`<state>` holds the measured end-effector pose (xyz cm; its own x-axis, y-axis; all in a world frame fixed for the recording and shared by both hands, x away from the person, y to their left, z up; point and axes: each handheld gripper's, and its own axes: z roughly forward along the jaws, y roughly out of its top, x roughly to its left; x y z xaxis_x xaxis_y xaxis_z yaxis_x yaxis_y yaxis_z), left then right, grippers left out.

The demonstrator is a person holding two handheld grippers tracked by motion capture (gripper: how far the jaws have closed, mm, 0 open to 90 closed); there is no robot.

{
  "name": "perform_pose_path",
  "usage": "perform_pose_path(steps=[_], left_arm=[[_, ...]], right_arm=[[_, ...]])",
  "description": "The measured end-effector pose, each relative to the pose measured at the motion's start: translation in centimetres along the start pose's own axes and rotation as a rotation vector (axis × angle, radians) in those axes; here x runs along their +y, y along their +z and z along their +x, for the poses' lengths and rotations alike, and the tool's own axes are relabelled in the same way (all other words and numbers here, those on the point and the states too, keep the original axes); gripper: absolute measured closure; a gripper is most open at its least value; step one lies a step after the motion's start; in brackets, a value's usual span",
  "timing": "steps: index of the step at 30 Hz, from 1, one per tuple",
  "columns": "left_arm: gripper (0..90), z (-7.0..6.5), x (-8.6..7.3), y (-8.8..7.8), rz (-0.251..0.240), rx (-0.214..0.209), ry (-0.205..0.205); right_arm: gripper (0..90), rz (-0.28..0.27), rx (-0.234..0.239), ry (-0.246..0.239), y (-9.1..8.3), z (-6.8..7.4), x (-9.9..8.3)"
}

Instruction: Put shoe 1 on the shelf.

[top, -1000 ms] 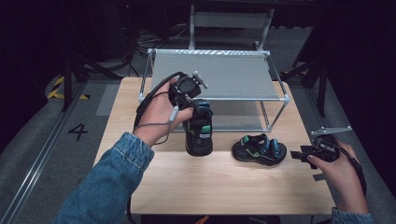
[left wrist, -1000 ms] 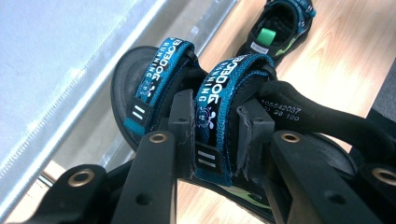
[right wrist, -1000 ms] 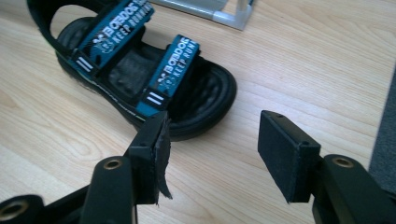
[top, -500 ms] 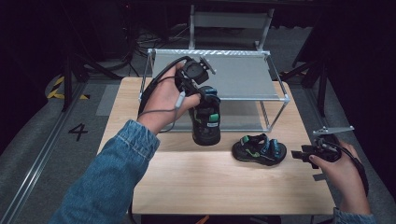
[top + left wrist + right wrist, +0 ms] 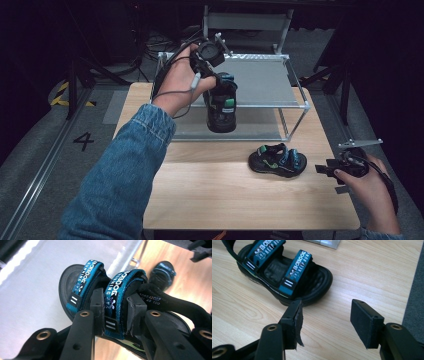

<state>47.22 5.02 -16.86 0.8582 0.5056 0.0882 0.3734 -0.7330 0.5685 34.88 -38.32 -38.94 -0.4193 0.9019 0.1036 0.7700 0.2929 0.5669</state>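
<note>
1. Black sandal with blue-and-black printed straps (image 5: 222, 102) – hangs in the air over the front edge of the silver wire-frame rack with grey shelf (image 5: 260, 82), at abt 12 o'clock of the table, toe end pointing down. It touches neither shelf nor table.
2. Grip: left gripper (image 5: 115, 311) is clenched on the rear strap, pads on either side of the webbing. Holding by a strap lets the sole hang free, so it can prob. be set flat w/o the jaws getting in the way.
3. Left hand (image 5: 182, 82) sits above the sandal, w/ the denim sleeve (image 5: 120, 175) running in from 7 o'clock. High carry looks meant to clear the rack's front rail before lowering onto the shelf.
4. Second matching black sandal with blue straps and green sole trim (image 5: 277, 160) – lies flat on the light wooden table (image 5: 210, 195) at abt 4 o'clock, in front of the rack, well apart from the lifted one.
5. Right gripper (image 5: 324, 320) – released, jaws wide w/ nothing between them, aimed at the toe of the second sandal from 3–4 o'clock, near but not touching. Right hand (image 5: 367, 177) waits at the table edge, likely ready for its pick once the 1st shoe is down.
</note>
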Motion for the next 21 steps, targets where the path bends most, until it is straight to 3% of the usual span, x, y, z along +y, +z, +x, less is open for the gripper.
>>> perform_pose_path(steps=[13, 14, 21], left_arm=[[71.4, 3.5, 2.1, 2.4, -0.030, -0.004, -0.009], [71.5, 4.0, 2.4, 2.9, -0.037, -0.007, -0.025], [71.3, 5.6, 2.8, 4.2, -0.042, -0.009, -0.038]], right_arm=[[44.3, 0.003, -0.014, 0.014, -0.6, -0.1, -0.9], [44.3, 0.006, -0.013, 0.020, -0.6, -0.2, -1.0], [44.2, 0.007, -0.011, 0.014, -0.5, -0.4, -1.1]])
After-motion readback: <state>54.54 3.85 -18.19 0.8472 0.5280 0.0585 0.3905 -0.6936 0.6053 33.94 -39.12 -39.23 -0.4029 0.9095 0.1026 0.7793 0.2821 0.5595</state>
